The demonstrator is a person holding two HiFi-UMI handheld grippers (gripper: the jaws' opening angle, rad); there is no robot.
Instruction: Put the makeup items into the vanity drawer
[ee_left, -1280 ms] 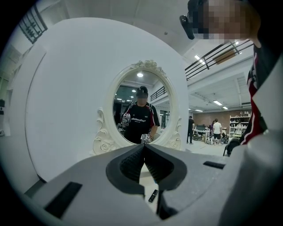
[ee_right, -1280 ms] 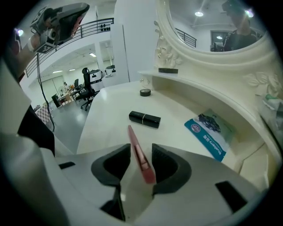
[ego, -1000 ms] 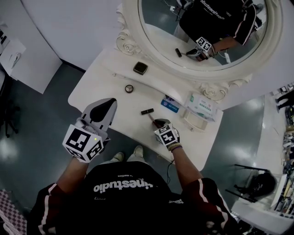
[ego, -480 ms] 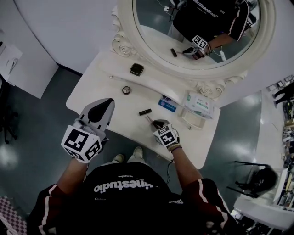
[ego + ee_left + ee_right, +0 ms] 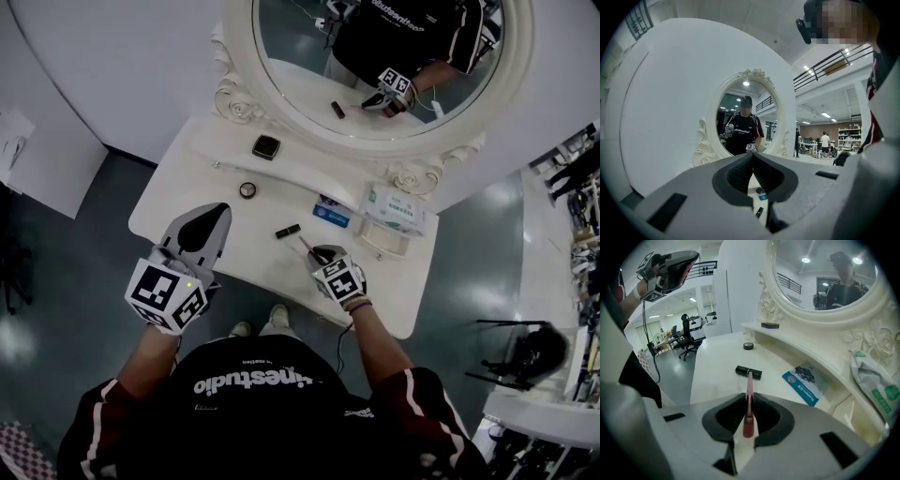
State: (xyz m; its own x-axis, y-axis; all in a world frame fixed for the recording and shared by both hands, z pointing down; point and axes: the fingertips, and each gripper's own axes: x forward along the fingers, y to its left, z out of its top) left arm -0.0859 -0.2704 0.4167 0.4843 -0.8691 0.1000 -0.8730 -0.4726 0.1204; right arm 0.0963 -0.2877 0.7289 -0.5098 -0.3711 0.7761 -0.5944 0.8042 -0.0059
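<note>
Both arms are out in front, elbows bent. The left gripper (image 5: 217,212) sits about level, jaws pressed together with nothing between them. The right gripper (image 5: 323,251) is angled down pretty steeply, right forearm (image 5: 377,330) running back toward the body, and its jaws are pinched on a thin pink stick (image 5: 749,397).

The bench (image 5: 183,202) stands against the mirror (image 5: 375,66), with a raised shelf (image 5: 305,175) along the mirror's foot. A compact (image 5: 265,146) sits on the shelf, toward its left. Just before it, down on the bench, lies a small pot (image 5: 247,190). To the pot's right lie a tube (image 5: 288,230) and, behind that, a leaflet (image 5: 330,212) — then a tissue pack (image 5: 394,208) at the far right. A slim stick (image 5: 749,399) sits between the right gripper's (image 5: 321,253) fingers, on the tube's near side. The left gripper (image 5: 217,211) hangs over the bench's front left.
</note>
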